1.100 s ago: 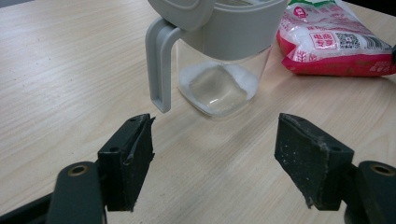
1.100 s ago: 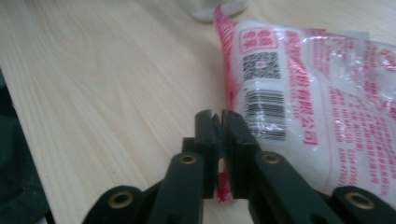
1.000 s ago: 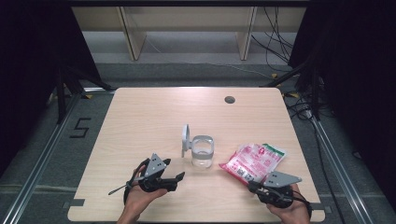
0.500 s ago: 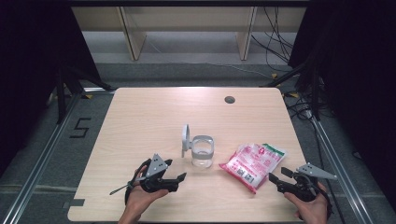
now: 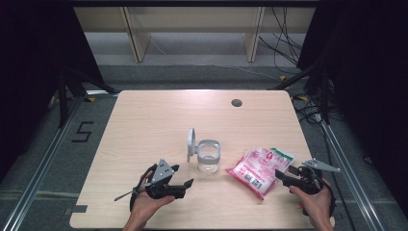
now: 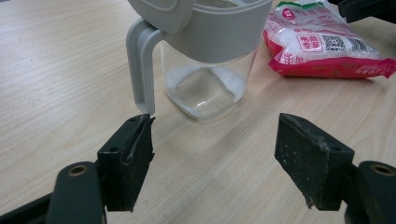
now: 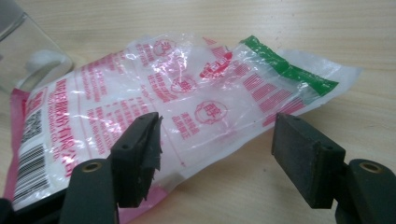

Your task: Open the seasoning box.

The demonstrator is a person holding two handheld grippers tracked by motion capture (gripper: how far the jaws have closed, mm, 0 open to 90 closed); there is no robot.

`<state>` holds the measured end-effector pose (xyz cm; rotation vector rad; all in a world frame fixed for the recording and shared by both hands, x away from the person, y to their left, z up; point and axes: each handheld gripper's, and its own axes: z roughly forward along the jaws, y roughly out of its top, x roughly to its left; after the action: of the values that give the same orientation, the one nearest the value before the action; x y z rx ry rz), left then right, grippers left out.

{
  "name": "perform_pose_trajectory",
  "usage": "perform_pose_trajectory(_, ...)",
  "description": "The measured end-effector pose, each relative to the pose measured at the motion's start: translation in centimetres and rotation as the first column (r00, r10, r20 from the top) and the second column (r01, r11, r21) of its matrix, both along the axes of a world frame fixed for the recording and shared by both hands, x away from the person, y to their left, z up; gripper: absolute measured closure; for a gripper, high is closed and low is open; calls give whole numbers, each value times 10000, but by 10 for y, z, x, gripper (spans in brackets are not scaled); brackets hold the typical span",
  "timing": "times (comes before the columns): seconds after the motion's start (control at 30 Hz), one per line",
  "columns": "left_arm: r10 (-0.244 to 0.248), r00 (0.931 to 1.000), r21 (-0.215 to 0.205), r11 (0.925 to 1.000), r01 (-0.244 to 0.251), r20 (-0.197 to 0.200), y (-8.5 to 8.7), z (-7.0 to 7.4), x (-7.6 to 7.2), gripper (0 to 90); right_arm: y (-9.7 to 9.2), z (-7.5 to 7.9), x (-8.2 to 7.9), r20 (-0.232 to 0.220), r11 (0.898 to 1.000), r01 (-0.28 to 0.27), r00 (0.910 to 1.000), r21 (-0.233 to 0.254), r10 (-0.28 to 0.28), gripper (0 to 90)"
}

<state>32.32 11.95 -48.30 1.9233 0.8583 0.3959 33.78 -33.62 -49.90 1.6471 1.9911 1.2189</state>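
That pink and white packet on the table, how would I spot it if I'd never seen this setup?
Start at the wooden table and find the clear jar with its grey lid flipped up, near the middle. Just right of it, in front of the right claw, lies the packet. It is the one flat, crinkly plastic thing there, printed in pink with a green strip at one end.

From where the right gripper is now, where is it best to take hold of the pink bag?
Probably the near end of the pink bag, coming in low along the table: it lies flat there, before the open right gripper.
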Motion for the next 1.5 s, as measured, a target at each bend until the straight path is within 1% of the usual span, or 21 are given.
perform_pose_trajectory(0.17,80,10000,34,10000,-79,-57,1,1,0,274,-3,-8,15,191,9998,78,9998,-172,-74,318)
perform_pose_trajectory(0.23,85,9999,47,10000,-84,-55,1,1,0,274,-4,-10,17,-232,9997,249,9994,-20,-250,318)
perform_pose_trajectory(0.3,31,10000,-14,10000,-31,-45,1,1,0,274,0,-11,18,-309,9981,454,9986,427,-441,323)
perform_pose_trajectory(0.33,18,10000,15,10000,-18,-37,1,1,0,274,-1,-12,20,-132,9996,235,9996,163,-233,324)
perform_pose_trajectory(0.4,82,10000,52,10000,-82,-53,0,1,0,274,2,-12,19,-378,9986,451,9983,272,-441,328)
perform_pose_trajectory(0.43,-2,10000,57,10000,2,-59,1,0,0,273,1,-14,24,-190,9996,214,9996,198,-211,344)
perform_pose_trajectory(0.53,64,10000,24,10000,-64,-44,0,1,0,273,5,-14,25,-330,9988,328,9990,365,-316,370)
perform_pose_trajectory(0.57,128,9999,-73,9999,-128,-61,0,1,0,273,2,-15,29,-170,9999,91,9998,-105,-93,375)
perform_pose_trajectory(0.6,109,9999,34,9999,-108,-57,1,1,0,273,3,-16,29,-207,9999,121,9997,49,-120,385)
perform_pose_trajectory(0.73,77,9999,75,9999,-76,-66,2,1,1,273,6,-18,35,73,9999,-102,9999,-108,102,464)
perform_pose_trajectory(0.8,86,9999,-166,9998,-88,-126,0,0,0,273,8,-17,36,-102,9997,-174,9998,-174,172,513)
perform_pose_trajectory(0.93,95,9999,-126,9999,-96,-83,0,1,0,273,9,-22,43,145,9995,-186,9997,248,183,605)
perform_pose_trajectory(1.0,62,9999,21,10000,-61,-84,2,1,1,273,9,-21,44,-93,9988,-246,9996,412,250,647)
perform_pose_trajectory(1.1,102,9999,-23,9999,-102,-97,2,1,1,273,16,-19,44,-536,9954,329,9982,896,-282,728)
perform_pose_trajectory(1.13,101,9999,-15,9999,-101,-101,2,1,1,273,11,-21,49,-27,9987,-249,9997,439,251,770)
perform_pose_trajectory(1.17,28,10000,95,10000,-28,-56,3,1,2,273,14,-19,46,-260,9976,-32,9997,685,50,816)
perform_pose_trajectory(1.23,-2,10000,-87,10000,2,-60,3,1,1,273,12,-17,49,314,9971,-591,9978,477,576,880)
perform_pose_trajectory(1.33,11,10000,-103,9999,-12,-95,3,1,1,273,15,-13,48,819,9959,-756,9941,503,713,900)
perform_pose_trajectory(1.4,-5,10000,-100,9999,4,-76,3,1,1,273,15,-11,47,845,9957,-846,9931,383,811,900)
perform_pose_trajectory(1.43,74,9999,-210,9997,-77,-114,2,1,1,273,18,-7,47,1252,9928,-1156,9859,314,1108,900)
perform_pose_trajectory(1.5,61,9999,-232,9997,-63,-117,3,0,2,273,23,1,43,1198,9918,-1124,9873,600,1047,900)
